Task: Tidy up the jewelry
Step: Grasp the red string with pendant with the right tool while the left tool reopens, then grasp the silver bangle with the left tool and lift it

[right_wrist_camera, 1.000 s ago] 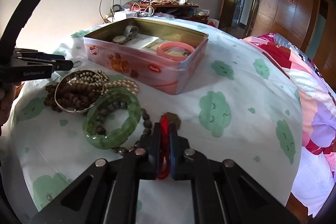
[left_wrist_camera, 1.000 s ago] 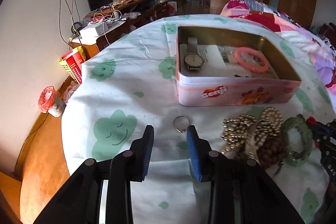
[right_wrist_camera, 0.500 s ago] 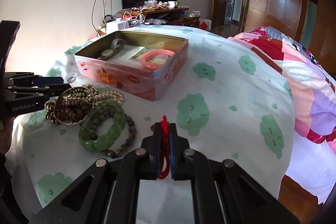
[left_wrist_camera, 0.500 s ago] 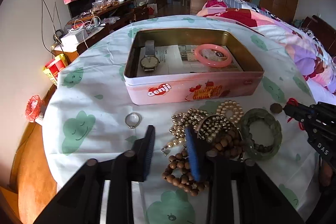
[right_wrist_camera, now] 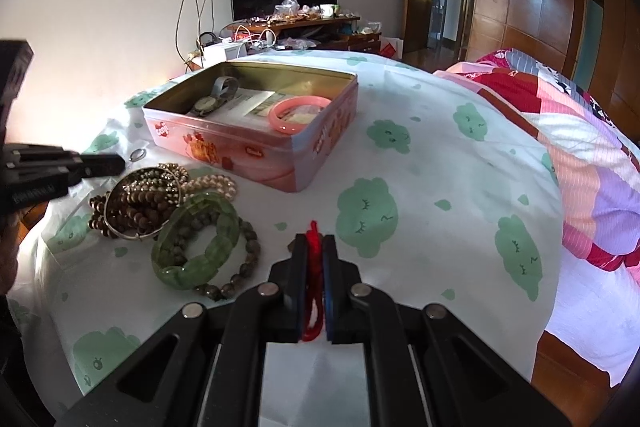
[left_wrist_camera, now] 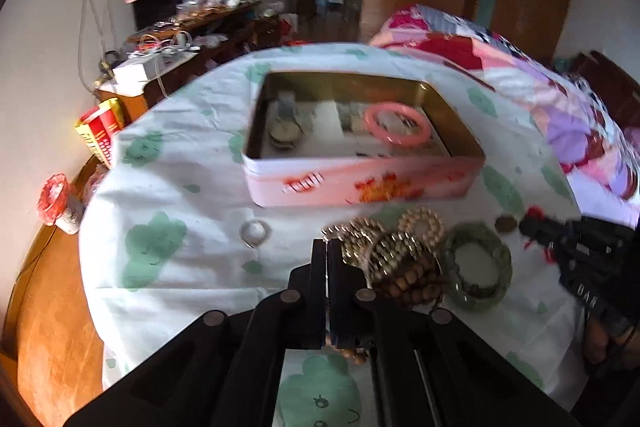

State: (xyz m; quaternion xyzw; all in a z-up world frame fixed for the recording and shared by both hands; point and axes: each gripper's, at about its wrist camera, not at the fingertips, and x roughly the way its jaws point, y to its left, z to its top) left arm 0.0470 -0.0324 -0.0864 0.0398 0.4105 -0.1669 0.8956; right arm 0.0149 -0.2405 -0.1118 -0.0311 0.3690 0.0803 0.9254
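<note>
Open pink tin (right_wrist_camera: 256, 155) on a round table under a white cloth with green cloud faces. Inside the tin: a wristwatch (right_wrist_camera: 206, 103) at the far left end, a pink bangle (right_wrist_camera: 298, 109) toward the right.

In front of the tin, just clear of its near wall: a tangled bead pile (right_wrist_camera: 148, 195) of gold, pearl and dark wooden strands. Touching the pile, farther from the tin: a green bangle (right_wrist_camera: 196, 259). Left of the pile, alone before the tin's left corner: a thin ring (left_wrist_camera: 255, 233).

Left gripper (left_wrist_camera: 327, 253): pressed fully together at the pile's left edge. Impossible to tell whether a strand is pinched between the fingers. Right gripper (right_wrist_camera: 315, 241): clenched on a red cord (right_wrist_camera: 313, 307), low over bare cloth, well to the right of the tin's front.

Probably light, limp and slithery, those strands, and likely to drag neighbours along; best pinched on a single loop at the pile's outer edge. Green bangle probably stiff, slick and chippable; best gripped across its band.

Half a second earlier: left fingers spread wide over the same pile; now closed, with the left view blurred. No change in the right clamp on the cord.
</note>
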